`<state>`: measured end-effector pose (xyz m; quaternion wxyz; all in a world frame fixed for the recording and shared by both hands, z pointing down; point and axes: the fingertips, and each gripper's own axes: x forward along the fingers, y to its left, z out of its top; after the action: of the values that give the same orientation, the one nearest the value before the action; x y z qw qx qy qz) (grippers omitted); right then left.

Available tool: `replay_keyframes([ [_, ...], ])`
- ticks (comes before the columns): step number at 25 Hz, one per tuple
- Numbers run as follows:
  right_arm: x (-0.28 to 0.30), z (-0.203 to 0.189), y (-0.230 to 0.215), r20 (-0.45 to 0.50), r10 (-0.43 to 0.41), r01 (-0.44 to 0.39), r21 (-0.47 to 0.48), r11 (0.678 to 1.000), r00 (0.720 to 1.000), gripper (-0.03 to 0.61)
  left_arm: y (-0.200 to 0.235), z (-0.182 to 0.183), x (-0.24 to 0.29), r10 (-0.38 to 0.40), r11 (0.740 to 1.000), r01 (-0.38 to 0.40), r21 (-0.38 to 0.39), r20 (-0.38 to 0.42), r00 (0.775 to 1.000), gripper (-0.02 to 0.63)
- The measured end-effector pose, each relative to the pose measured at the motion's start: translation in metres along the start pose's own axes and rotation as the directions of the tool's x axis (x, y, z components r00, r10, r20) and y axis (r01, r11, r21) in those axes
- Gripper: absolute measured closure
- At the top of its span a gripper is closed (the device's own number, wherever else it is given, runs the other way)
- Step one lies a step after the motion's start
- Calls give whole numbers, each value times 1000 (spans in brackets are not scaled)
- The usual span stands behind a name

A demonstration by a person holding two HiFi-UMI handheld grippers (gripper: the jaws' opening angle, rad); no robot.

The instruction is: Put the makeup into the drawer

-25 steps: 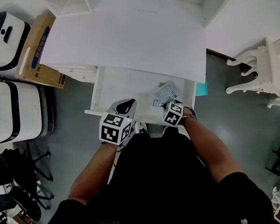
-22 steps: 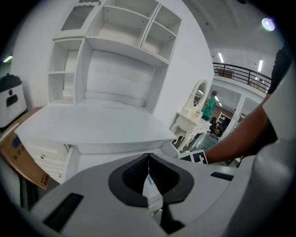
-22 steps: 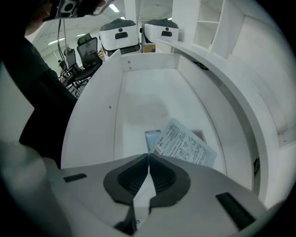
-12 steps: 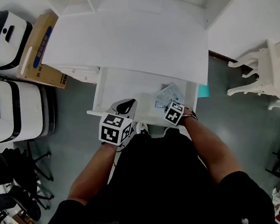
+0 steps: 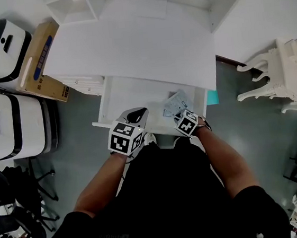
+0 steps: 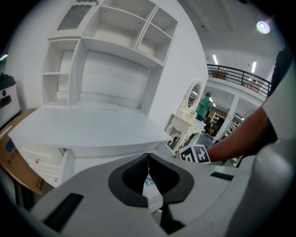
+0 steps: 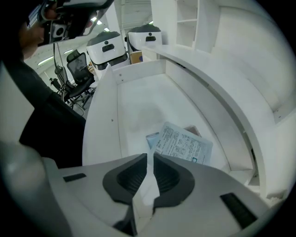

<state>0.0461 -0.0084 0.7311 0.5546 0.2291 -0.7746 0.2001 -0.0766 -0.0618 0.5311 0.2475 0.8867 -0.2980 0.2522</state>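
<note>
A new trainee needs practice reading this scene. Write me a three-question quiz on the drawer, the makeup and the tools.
1. True or false: the drawer under the white desk is pulled out.
2. Pick one. The makeup packets lie: A, on the desk top; B, on the drawer floor; C, on the room's floor.
3. Fill the gap: the jaws of the right tool are ___ (open or shut), with nothing held between them.

Key: 1 true. 2 B. 3 shut.
</note>
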Motion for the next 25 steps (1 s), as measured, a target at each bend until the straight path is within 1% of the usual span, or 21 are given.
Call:
replay_keyframes([
  [2,-12,3,-8,42,-56,54,49,997,998,545,-4,-2,1,-14,1000,14,5,-2,1000,603],
  [3,-19,5,-12,68,-86,80,90,993,994,545,-6,-4,2,-21,1000,21,8,-5,1000,603],
  [6,-43,11,-22,158,-163,123,239,963,974,545,-8,-8,6,-42,999,42,21,-20,999,603],
  [8,-65,17,-27,227,-217,135,330,934,949,545,-11,-8,10,-52,998,53,33,-28,998,603],
  [10,-93,24,-31,308,-268,130,404,905,913,545,-17,-3,14,-60,997,61,40,-24,998,603],
  [11,-108,29,-33,355,-287,113,439,891,890,545,-21,0,15,-64,997,64,44,-19,998,603],
  [12,-123,33,-35,405,-301,81,478,875,864,546,-24,4,15,-66,997,67,49,-12,998,603],
  [13,-138,35,-37,458,-308,30,521,853,834,546,-28,7,16,-68,996,68,54,-5,998,603],
  [14,-151,37,-40,510,-313,-40,567,822,801,546,-31,10,16,-67,996,67,57,2,998,603],
  [16,-174,36,-45,604,-317,-211,642,737,731,546,-36,13,15,-61,997,60,55,16,998,603],
  [17,-183,34,-47,642,-318,-290,659,694,698,546,-38,14,14,-56,997,55,52,23,998,603],
  [18,-192,32,-49,671,-318,-347,662,664,670,546,-41,14,13,-51,998,49,48,28,998,603],
  [19,-200,29,-51,687,-320,-374,659,653,652,546,-44,15,14,-44,998,43,43,32,999,603],
  [20,-208,26,-52,693,-323,-372,653,659,645,546,-48,16,14,-37,999,36,37,35,999,603],
  [23,-229,16,-49,692,-322,-308,622,720,646,547,-65,16,18,-25,1000,24,13,44,999,603],
  [25,-244,10,-42,708,-309,-294,591,751,635,548,-82,16,20,-25,1000,25,11,48,999,603],
])
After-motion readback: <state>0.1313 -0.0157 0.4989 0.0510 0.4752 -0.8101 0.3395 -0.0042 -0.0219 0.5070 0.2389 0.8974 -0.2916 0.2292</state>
